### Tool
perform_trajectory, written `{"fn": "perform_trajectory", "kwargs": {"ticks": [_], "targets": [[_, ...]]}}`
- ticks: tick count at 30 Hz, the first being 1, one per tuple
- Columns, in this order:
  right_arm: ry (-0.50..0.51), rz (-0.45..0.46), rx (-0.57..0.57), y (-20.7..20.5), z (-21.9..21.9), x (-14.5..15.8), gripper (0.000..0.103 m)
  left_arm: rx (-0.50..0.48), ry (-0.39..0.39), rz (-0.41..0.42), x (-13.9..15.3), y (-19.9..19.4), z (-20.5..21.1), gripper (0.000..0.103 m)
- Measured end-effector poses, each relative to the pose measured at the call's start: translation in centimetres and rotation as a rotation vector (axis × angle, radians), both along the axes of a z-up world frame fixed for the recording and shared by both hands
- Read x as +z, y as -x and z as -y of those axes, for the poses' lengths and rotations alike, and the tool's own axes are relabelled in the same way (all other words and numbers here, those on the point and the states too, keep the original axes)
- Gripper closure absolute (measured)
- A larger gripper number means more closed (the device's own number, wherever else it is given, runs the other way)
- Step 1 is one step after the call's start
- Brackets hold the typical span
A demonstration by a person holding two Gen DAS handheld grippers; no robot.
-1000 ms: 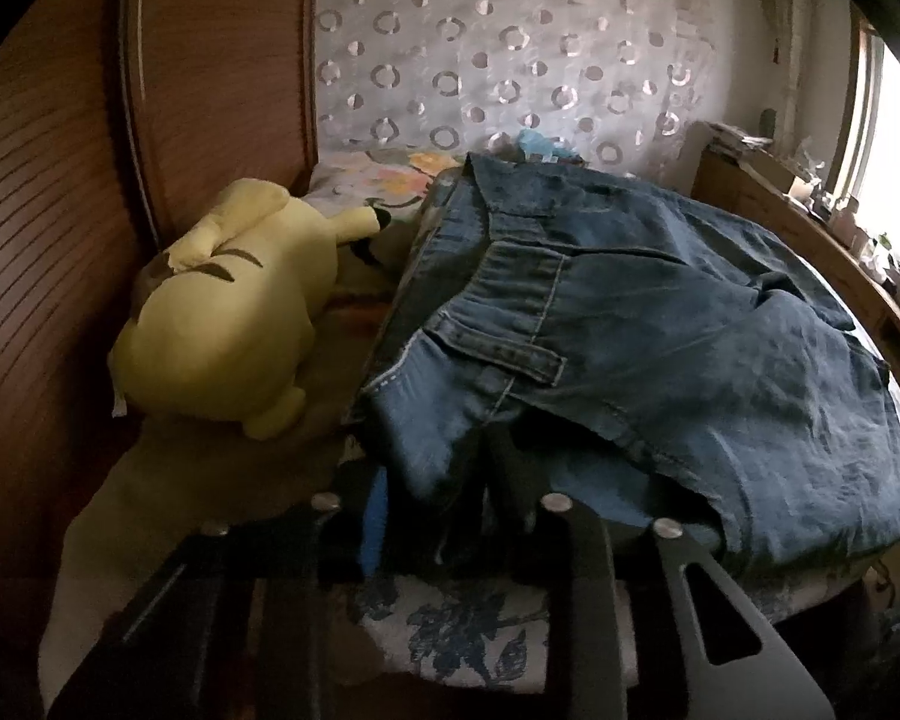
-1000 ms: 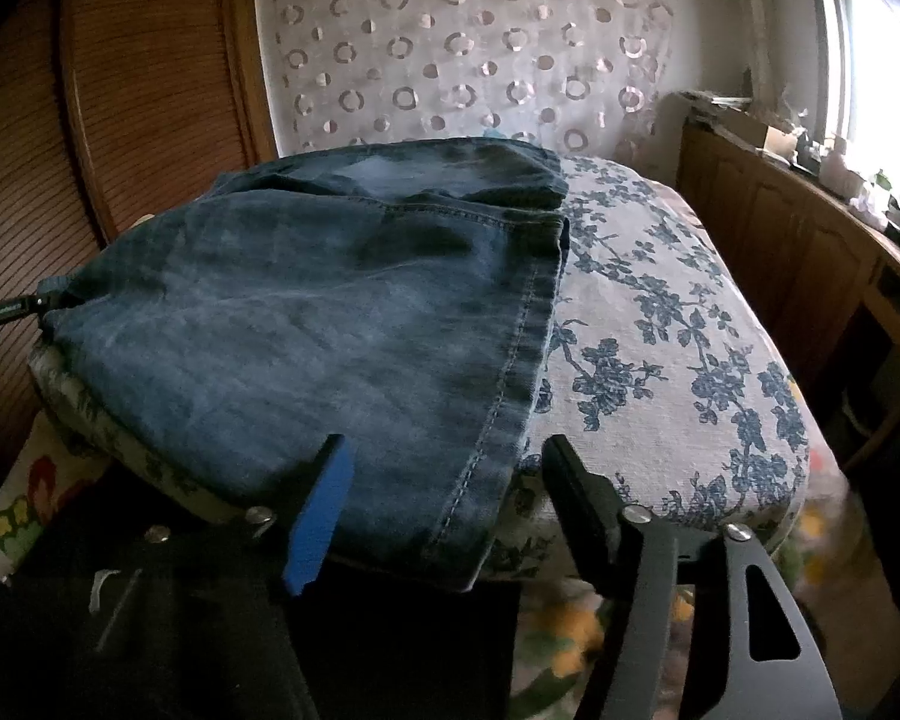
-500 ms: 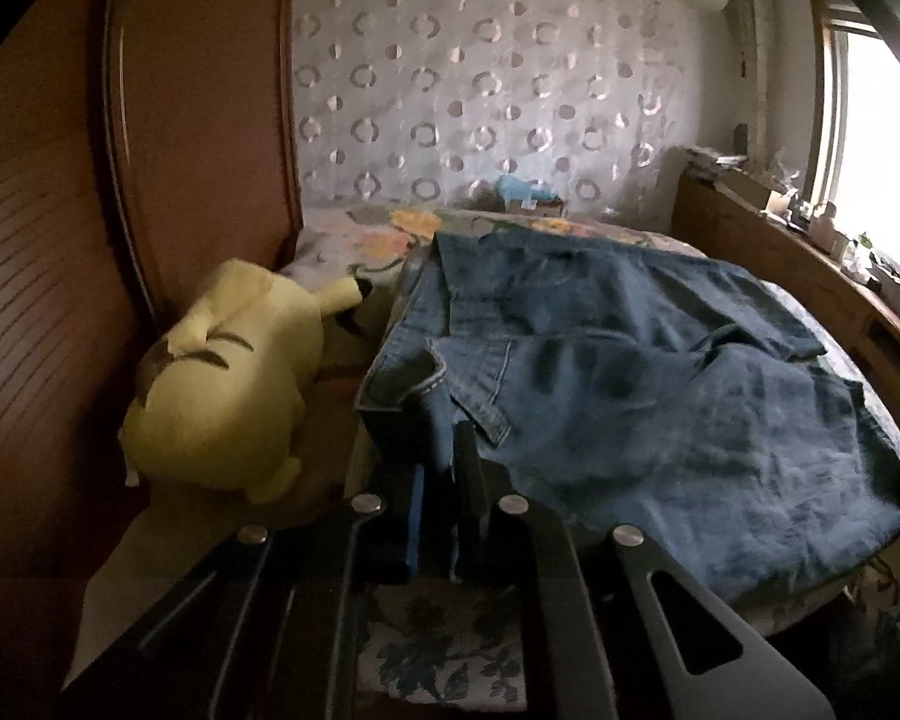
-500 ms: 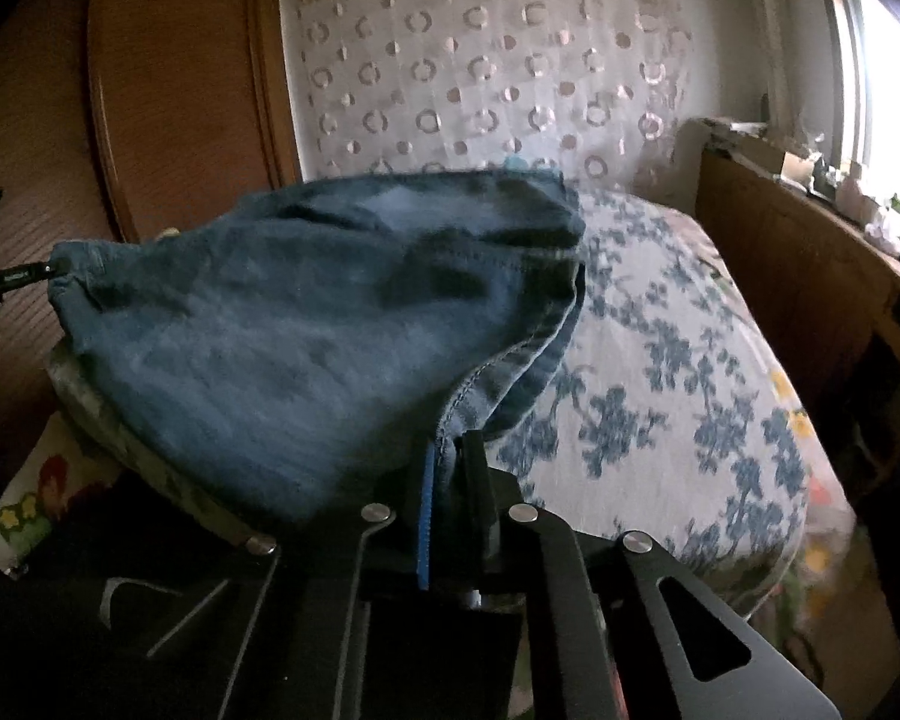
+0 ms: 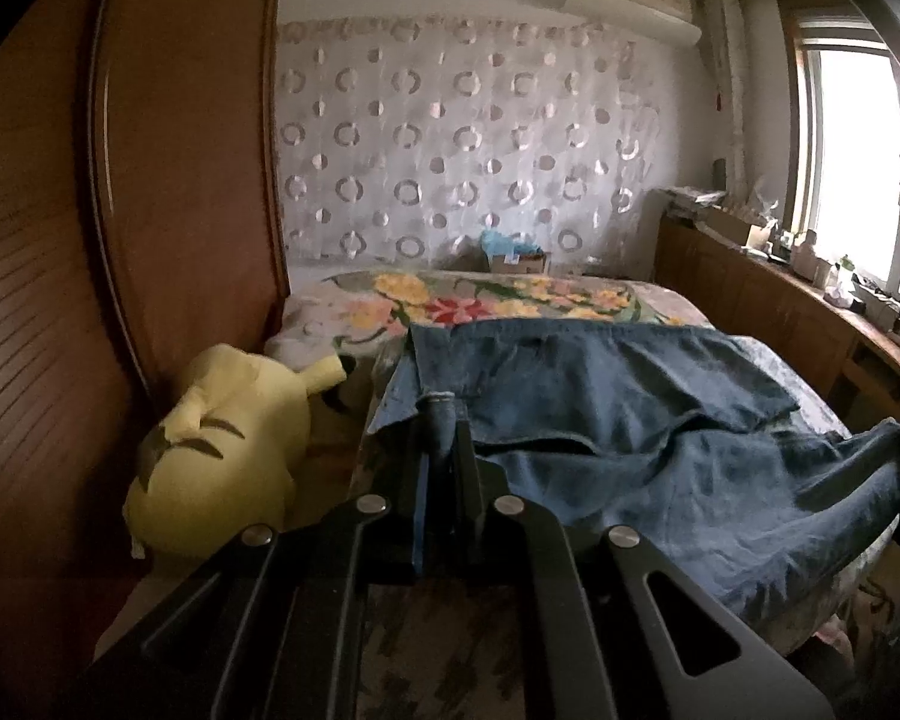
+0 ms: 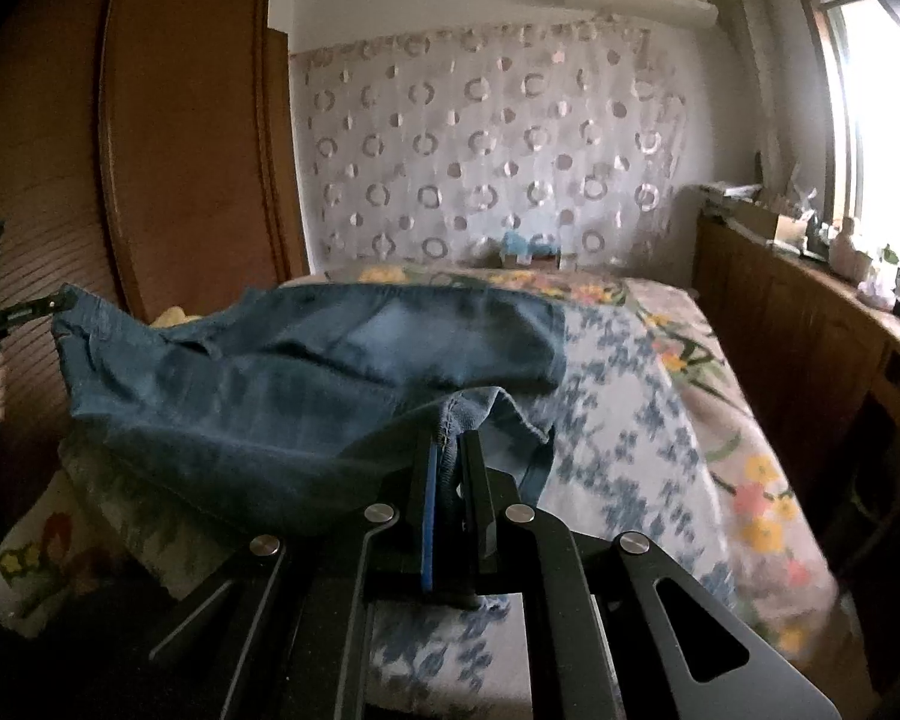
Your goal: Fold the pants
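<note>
Denim hem pinched between clamped fingers of the left gripper point(image 5: 444, 438) and right gripper point(image 6: 453, 450), one corner each. Jeans point(image 5: 660, 420): near edge raised off the floral bed point(image 6: 660, 396), rest lying flat. Step: fold lift. Next: carry both corners level toward the far edge. Grippers low, pointing forward.

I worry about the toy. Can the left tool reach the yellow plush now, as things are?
Probably not yet: the left tool is shut on the jeans. The yellow plush lies uncovered beside it, so the way seems free once it lets go.
</note>
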State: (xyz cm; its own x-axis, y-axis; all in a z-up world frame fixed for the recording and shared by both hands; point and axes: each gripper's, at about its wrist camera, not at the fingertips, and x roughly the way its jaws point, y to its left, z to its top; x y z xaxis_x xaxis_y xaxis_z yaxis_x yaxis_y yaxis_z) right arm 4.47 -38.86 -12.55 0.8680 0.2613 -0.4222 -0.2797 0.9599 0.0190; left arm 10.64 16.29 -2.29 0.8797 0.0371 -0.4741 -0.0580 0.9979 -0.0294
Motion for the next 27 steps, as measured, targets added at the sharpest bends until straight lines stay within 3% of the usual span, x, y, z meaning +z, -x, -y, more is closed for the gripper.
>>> {"fn": "perform_trajectory", "kwargs": {"ticks": [11,18,27], "targets": [[-0.032,0.021,-0.024,-4.3,0.9,0.9,0.097,-0.017,0.009,0.019,2.0,-2.8,0.1,0.096],[0.017,0.009,-0.019,-7.0,0.3,1.5,0.097,-0.039,0.018,0.035,3.0,-4.5,0.4,0.097],[0.016,0.024,-0.036,-11.9,0.4,3.0,0.097,-0.045,0.004,0.039,4.1,-9.8,1.3,0.097]]}}
